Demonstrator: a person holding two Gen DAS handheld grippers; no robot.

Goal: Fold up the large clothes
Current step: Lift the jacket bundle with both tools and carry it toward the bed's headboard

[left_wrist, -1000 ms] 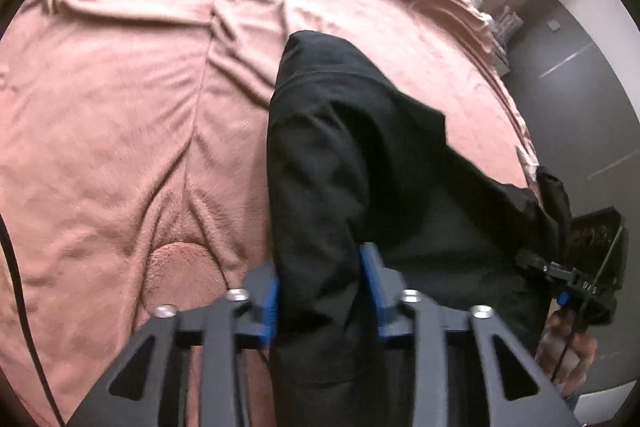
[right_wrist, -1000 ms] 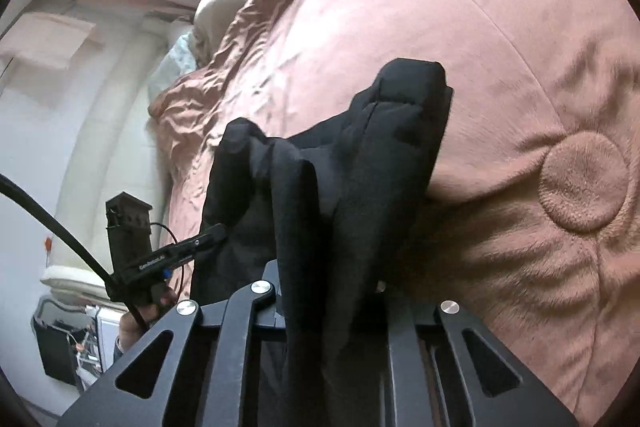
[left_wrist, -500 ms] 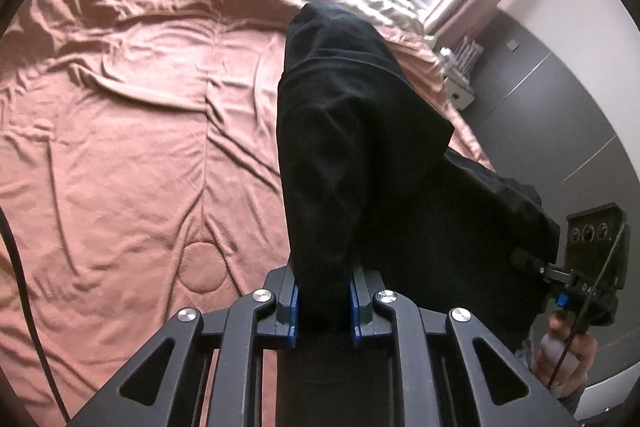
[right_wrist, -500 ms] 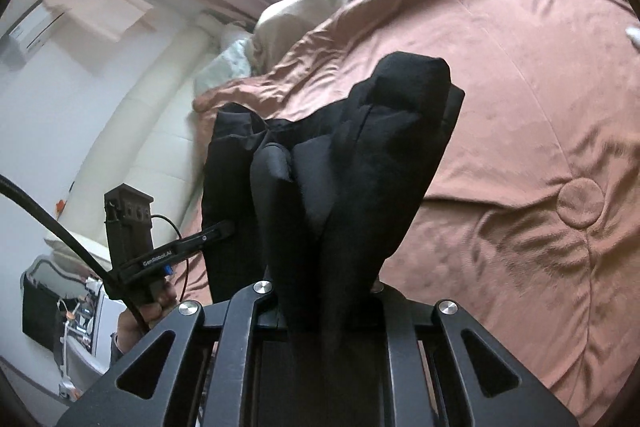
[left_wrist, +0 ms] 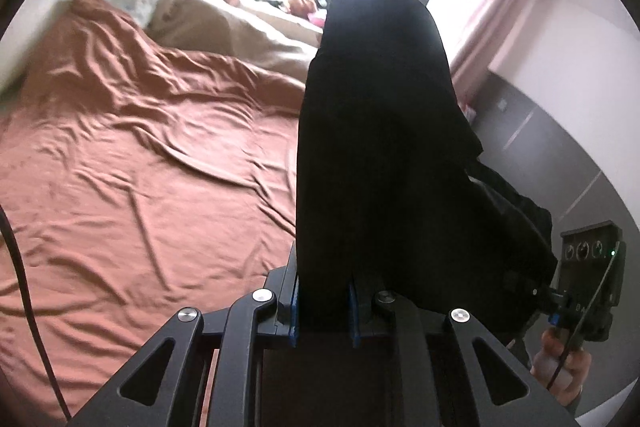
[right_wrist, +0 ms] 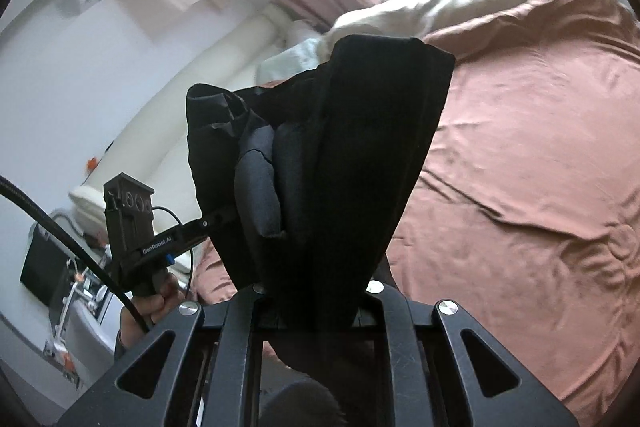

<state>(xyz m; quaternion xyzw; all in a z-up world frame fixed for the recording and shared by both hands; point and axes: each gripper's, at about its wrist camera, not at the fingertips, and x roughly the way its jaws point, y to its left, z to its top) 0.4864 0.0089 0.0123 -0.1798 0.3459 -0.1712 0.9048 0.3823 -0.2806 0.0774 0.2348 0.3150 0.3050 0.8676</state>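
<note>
Black garment (left_wrist: pixel 376 147) fills the middle of both frames, bunched upward above the rust-brown bedspread (left_wrist: pixel 140 167). My left gripper (left_wrist: pixel 323 301) is clamped on one fold, my right gripper (right_wrist: pixel 316 303) on another.

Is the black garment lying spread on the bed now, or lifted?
Lifted: the black fabric garment hangs bunched from both closed tools, left and right.
</note>
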